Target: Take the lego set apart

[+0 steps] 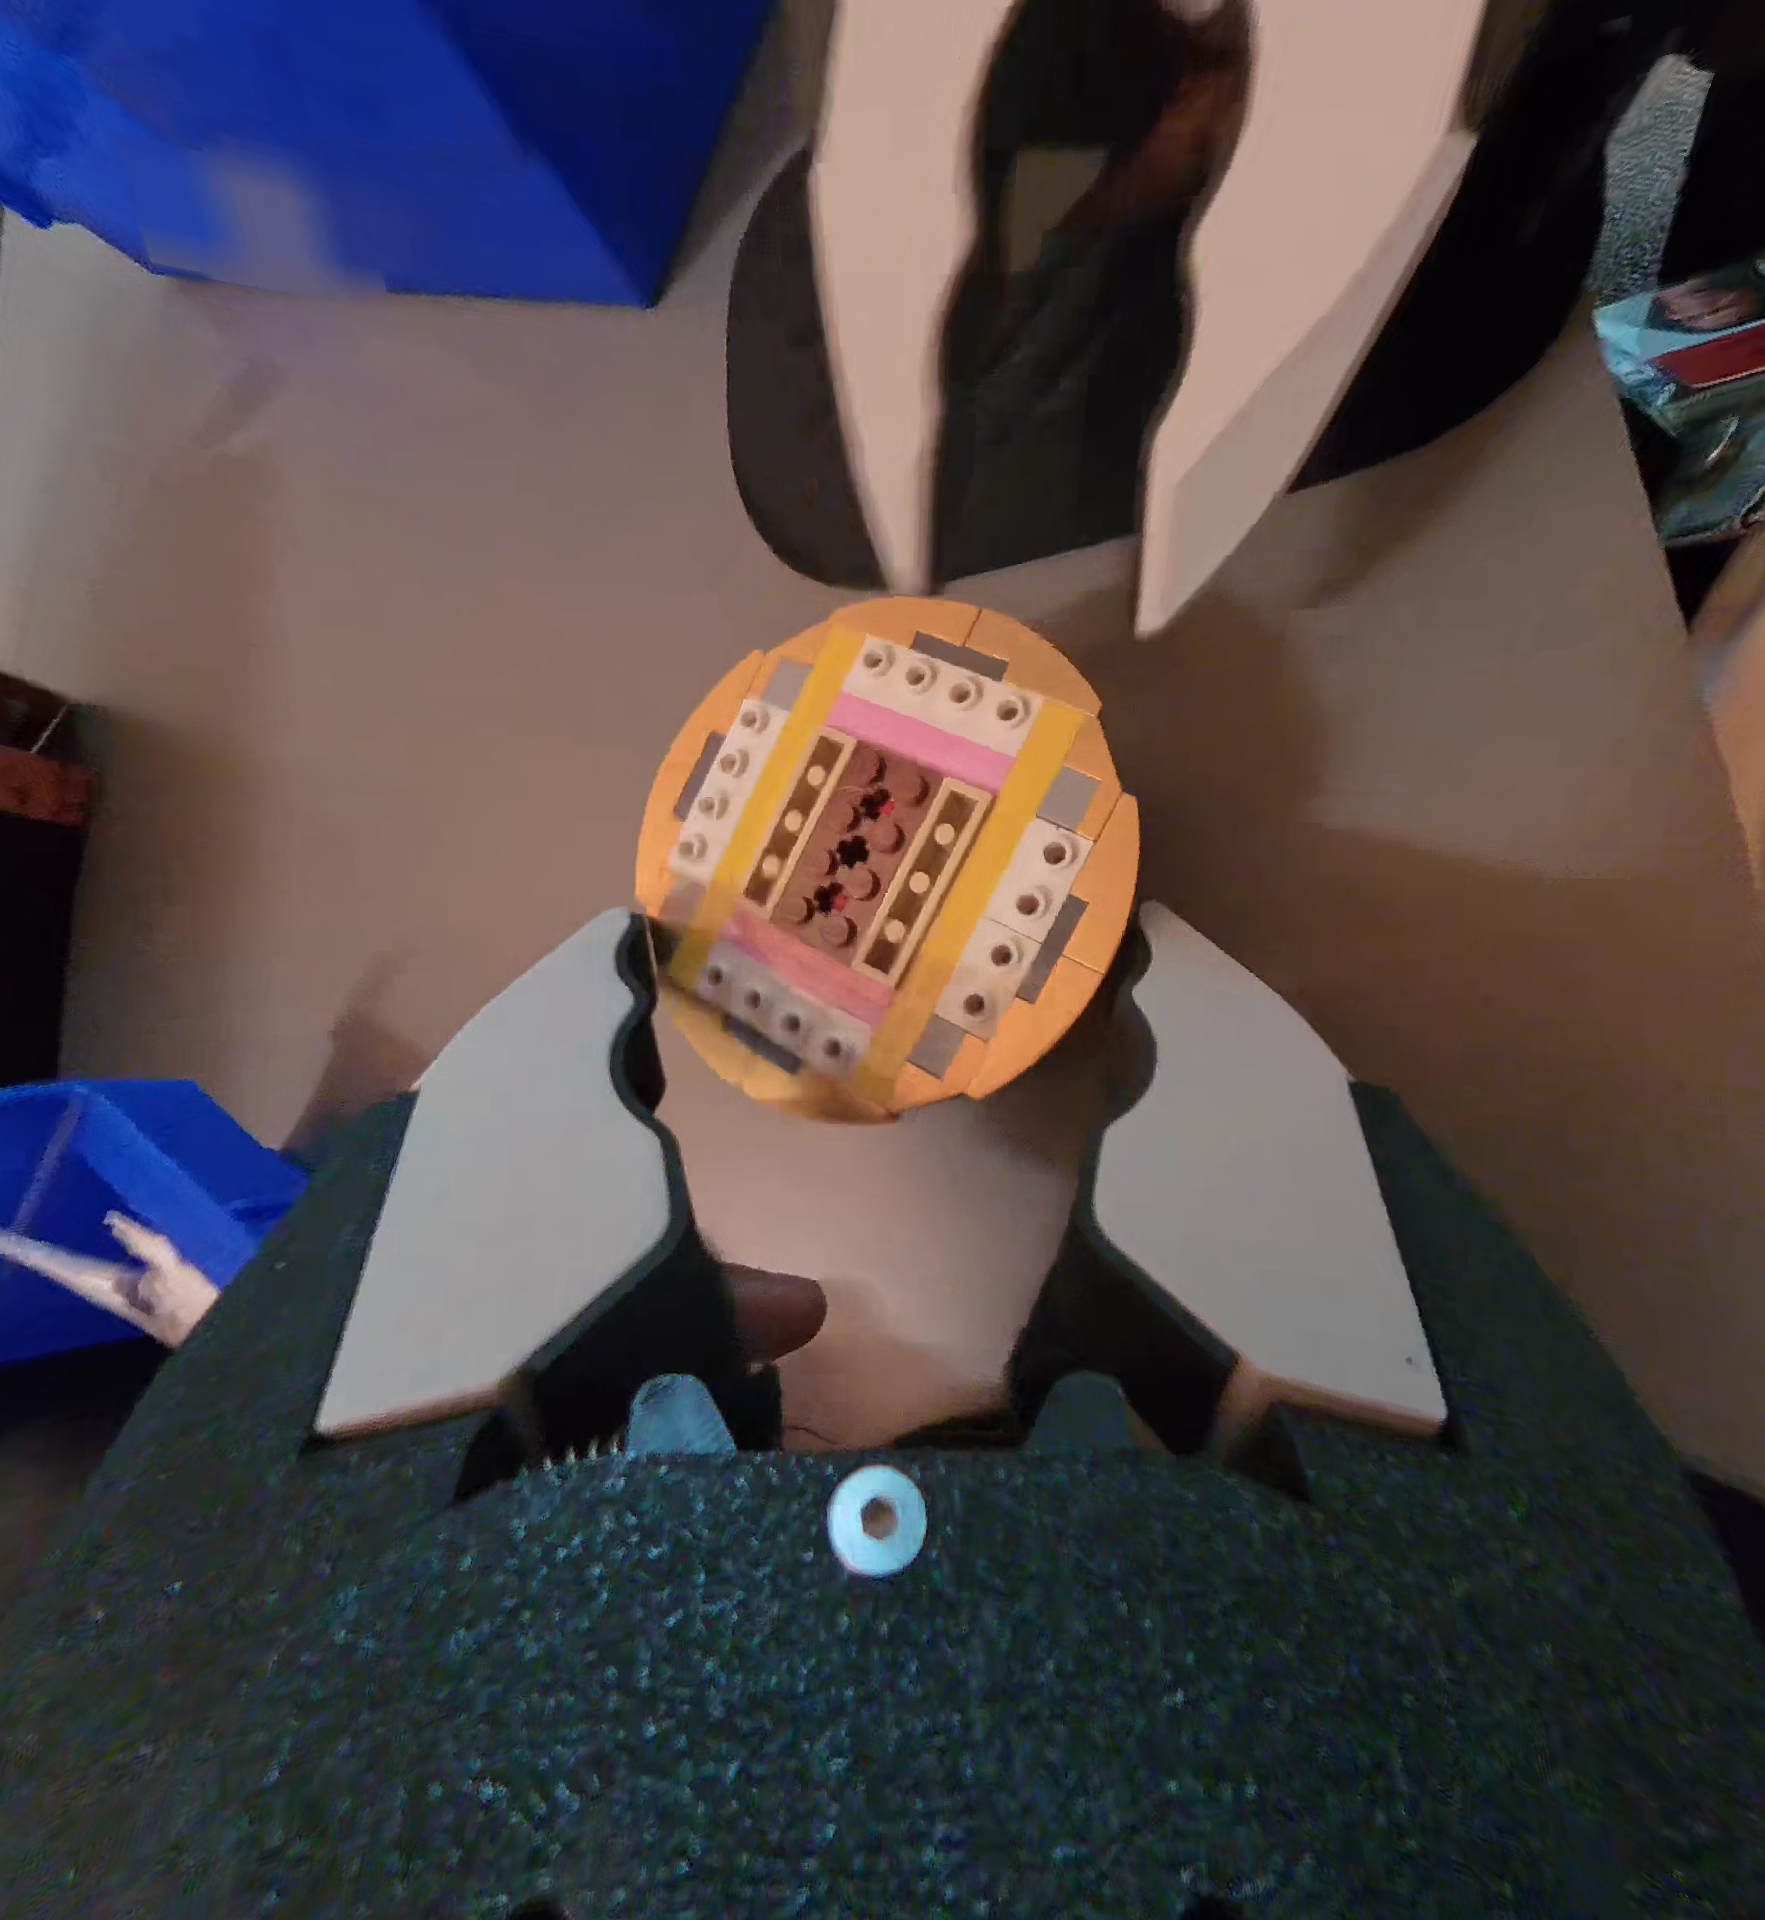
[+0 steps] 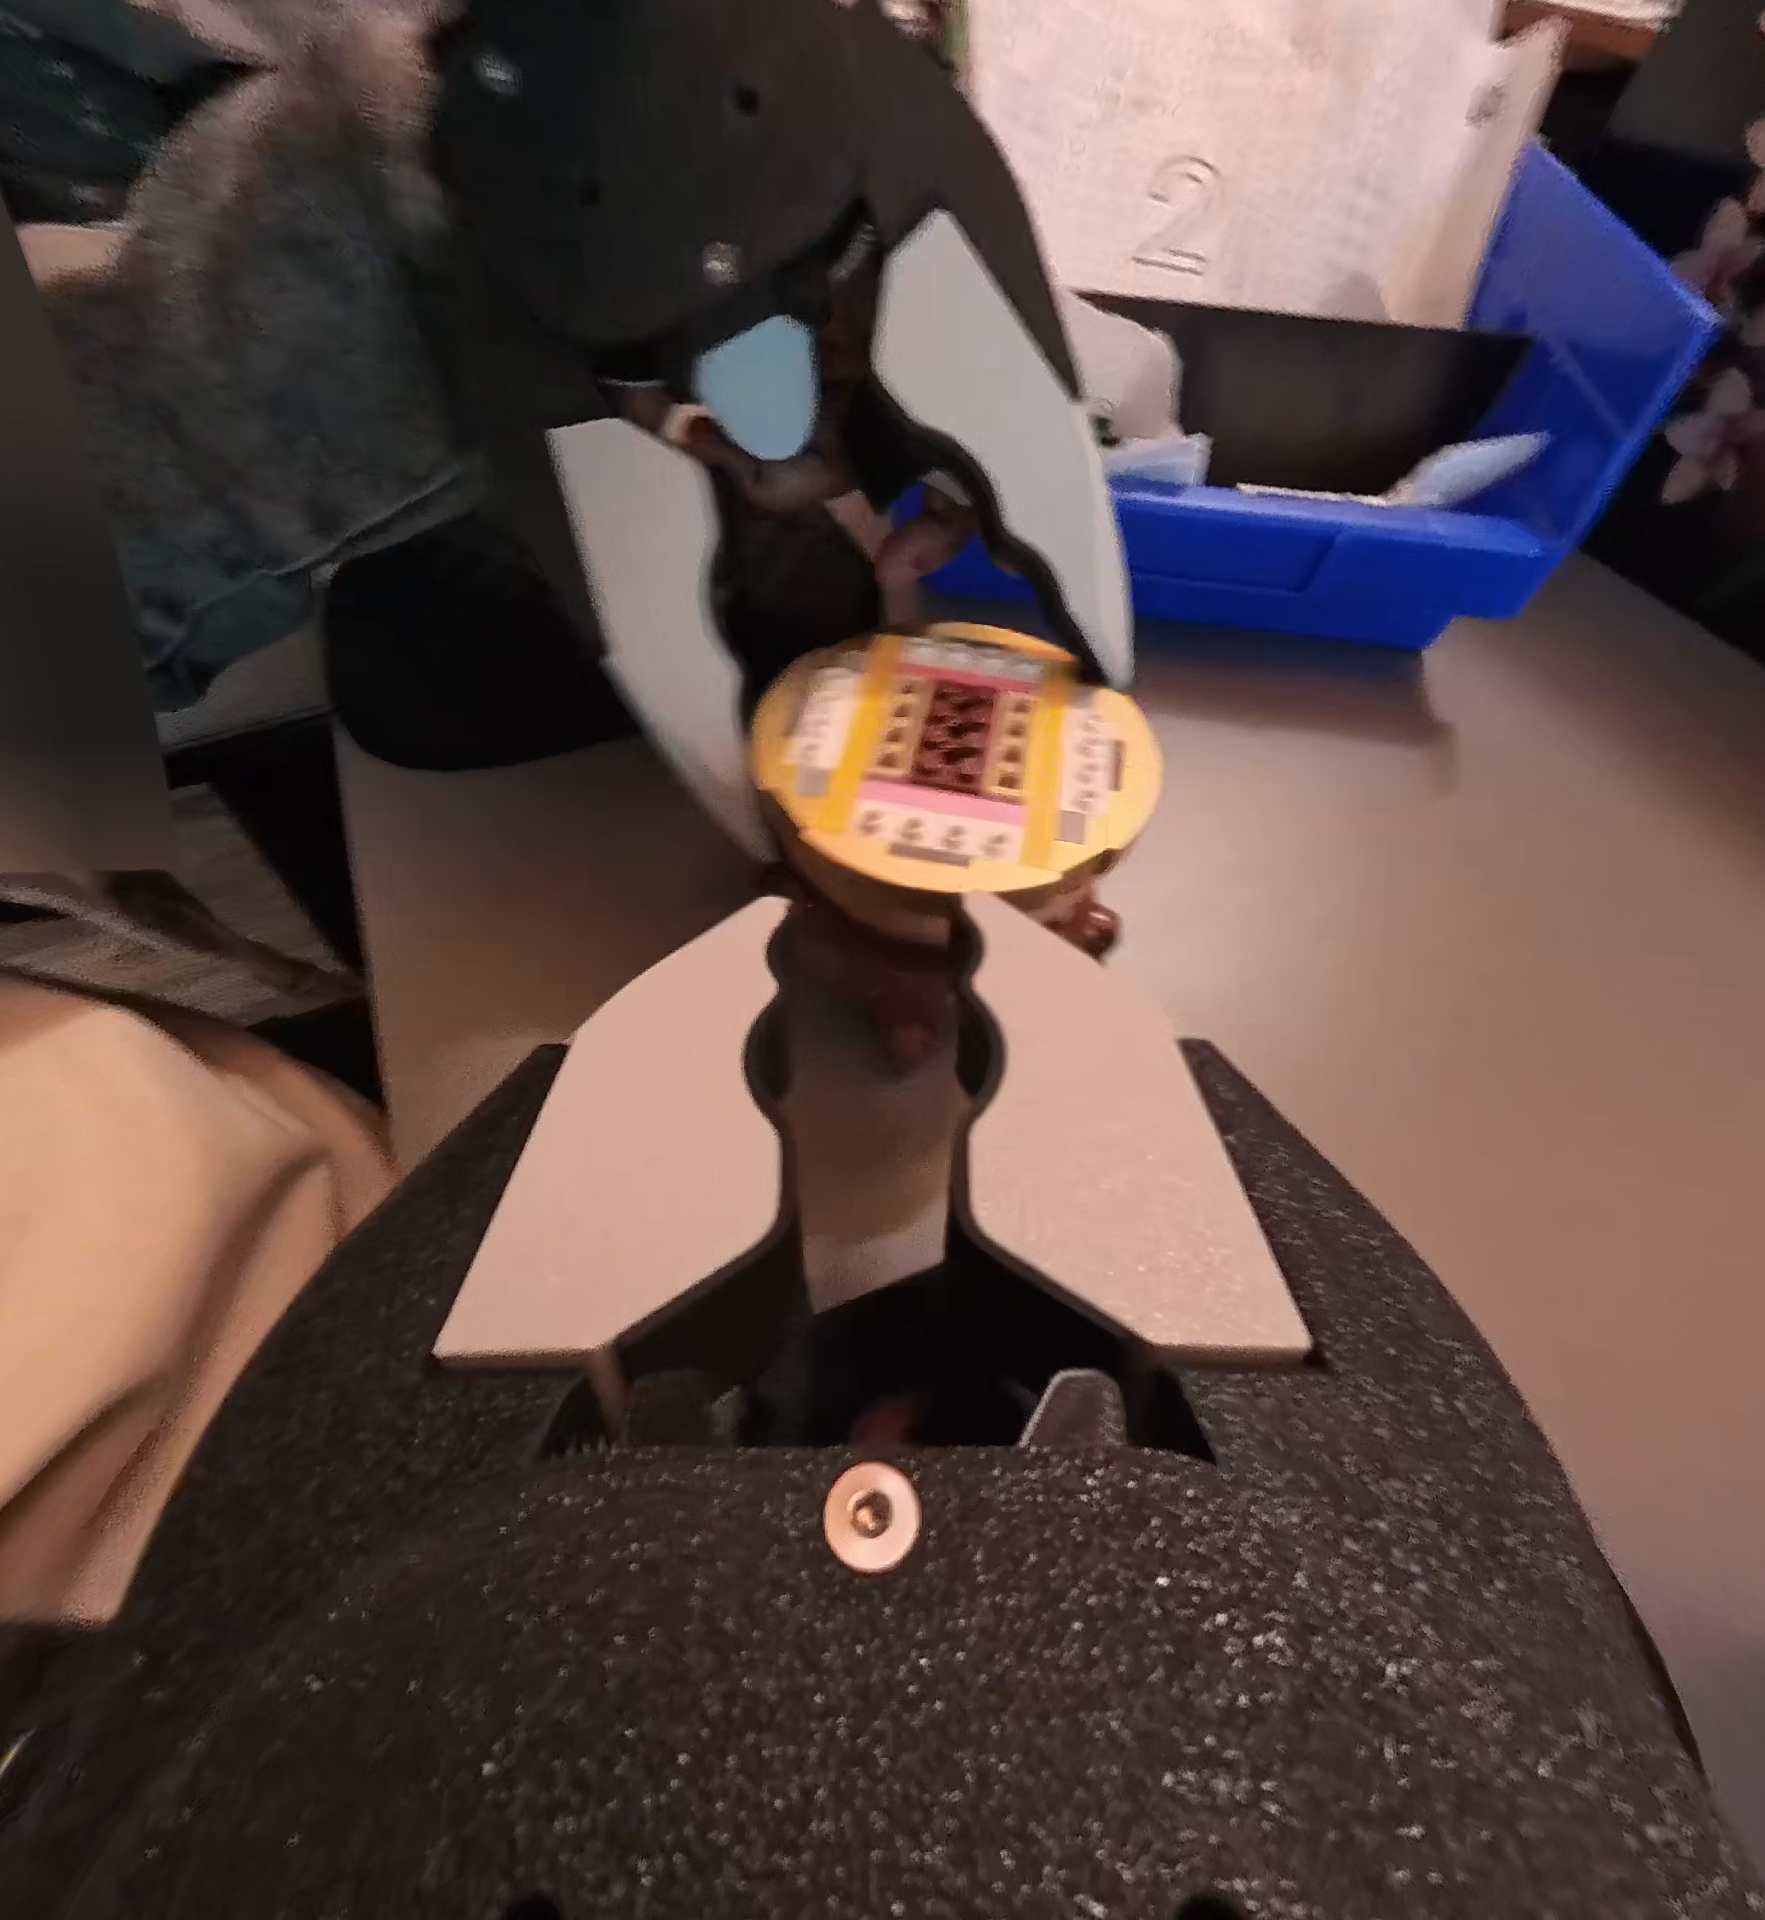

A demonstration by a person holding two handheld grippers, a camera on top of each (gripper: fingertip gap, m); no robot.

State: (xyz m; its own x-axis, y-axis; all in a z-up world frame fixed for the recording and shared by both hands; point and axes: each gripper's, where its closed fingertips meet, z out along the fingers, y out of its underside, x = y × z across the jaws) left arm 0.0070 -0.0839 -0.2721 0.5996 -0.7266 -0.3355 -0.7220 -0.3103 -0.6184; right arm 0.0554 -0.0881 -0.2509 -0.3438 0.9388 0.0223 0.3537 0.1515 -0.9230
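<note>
The lego set [image 1: 888, 862] is a round orange-yellow disc with white, pink, yellow and brown bricks on top. It is held above the table, and it also shows in the right wrist view [image 2: 956, 764]. My left gripper [image 1: 888, 930] has one fingertip on each side of the disc's rim and is shut on it. It comes in from the top of the right wrist view [image 2: 940, 764]. My right gripper [image 2: 883, 925] is shut on the brown stem [image 2: 862, 971] under the disc. It shows at the top of the left wrist view [image 1: 1034, 603], partly behind the disc.
A grey-beige table [image 2: 1429, 935] lies below. A blue bin [image 2: 1377, 561] with loose pieces stands at the back right. Two more blue bins [image 1: 390, 135] [image 1: 78, 1195] are on the left. A dark round object [image 2: 421, 665] sits at the table edge. A beige sleeve [image 2: 78, 1299] is close by. Left tips to right tips: about 6 cm.
</note>
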